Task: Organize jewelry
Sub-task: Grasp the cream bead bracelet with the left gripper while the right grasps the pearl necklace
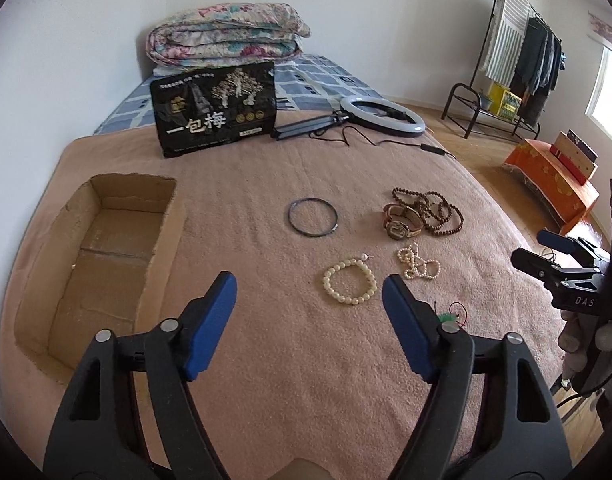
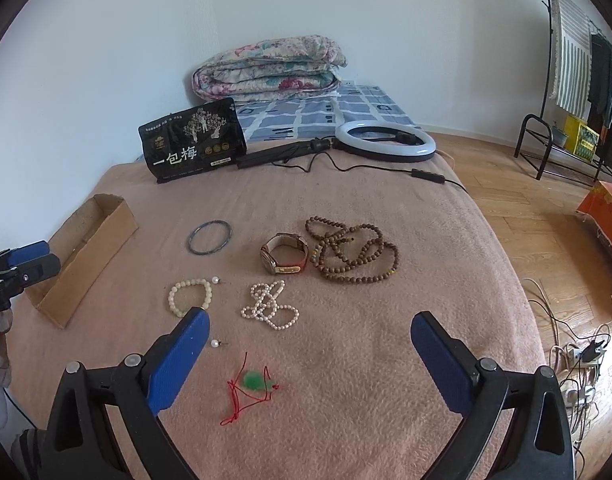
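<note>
Left wrist view: the left gripper (image 1: 309, 294) was held spread and empty above the blanket (image 1: 266, 184), apparently to be lowered onto the cream bead bracelet (image 1: 349, 283) just ahead; the box (image 1: 106, 240) was set open at left for collection. Right wrist view: the right gripper (image 2: 308, 334) was spread wide, nothing grasped, near the pearl strand (image 2: 269, 306); jewelry was scattered loose, unsorted

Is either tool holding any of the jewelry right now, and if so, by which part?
Nothing is held. The left tool and the right tool both stand open above the blanket with nothing between their pads; the jewelry lies untouched.
</note>
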`<action>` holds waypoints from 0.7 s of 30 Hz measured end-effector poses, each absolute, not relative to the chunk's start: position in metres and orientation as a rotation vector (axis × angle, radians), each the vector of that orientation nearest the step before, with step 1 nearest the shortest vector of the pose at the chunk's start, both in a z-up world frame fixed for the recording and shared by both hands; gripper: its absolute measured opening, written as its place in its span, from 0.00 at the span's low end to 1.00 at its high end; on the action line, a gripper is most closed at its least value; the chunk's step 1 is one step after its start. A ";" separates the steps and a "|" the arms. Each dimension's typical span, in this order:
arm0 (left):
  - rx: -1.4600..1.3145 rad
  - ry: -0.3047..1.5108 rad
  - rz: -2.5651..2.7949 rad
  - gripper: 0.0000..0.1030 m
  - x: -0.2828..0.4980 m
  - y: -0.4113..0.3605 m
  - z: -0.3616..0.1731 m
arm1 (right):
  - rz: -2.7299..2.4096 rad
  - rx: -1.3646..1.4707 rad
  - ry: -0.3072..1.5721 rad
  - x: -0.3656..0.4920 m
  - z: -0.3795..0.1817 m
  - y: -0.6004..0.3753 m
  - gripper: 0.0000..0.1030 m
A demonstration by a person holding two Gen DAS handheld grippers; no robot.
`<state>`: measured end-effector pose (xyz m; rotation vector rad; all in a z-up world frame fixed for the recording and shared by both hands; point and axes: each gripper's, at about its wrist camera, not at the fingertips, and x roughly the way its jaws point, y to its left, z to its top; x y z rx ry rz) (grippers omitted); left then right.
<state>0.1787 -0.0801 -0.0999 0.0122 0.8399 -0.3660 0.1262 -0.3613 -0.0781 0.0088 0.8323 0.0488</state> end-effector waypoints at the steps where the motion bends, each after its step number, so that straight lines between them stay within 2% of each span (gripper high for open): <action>1: 0.016 0.853 -0.378 0.70 0.184 -0.085 -0.105 | 0.060 0.002 0.844 0.132 -0.082 -0.359 0.96; 2: 0.016 0.869 -0.393 0.69 0.190 -0.089 -0.111 | 0.072 -0.002 0.855 0.138 -0.087 -0.357 0.96; 4: 0.002 0.910 -0.409 0.59 0.203 -0.096 -0.125 | 0.101 -0.001 0.878 0.147 -0.096 -0.354 0.94; 8: -0.023 0.973 -0.418 0.53 0.225 -0.105 -0.154 | 0.153 0.030 0.951 0.168 -0.119 -0.349 0.89; 9: -0.026 0.990 -0.422 0.48 0.229 -0.107 -0.161 | 0.166 0.035 0.969 0.172 -0.125 -0.347 0.87; 21: -0.048 1.090 -0.427 0.42 0.259 -0.127 -0.208 | 0.176 0.002 1.087 0.208 -0.176 -0.333 0.80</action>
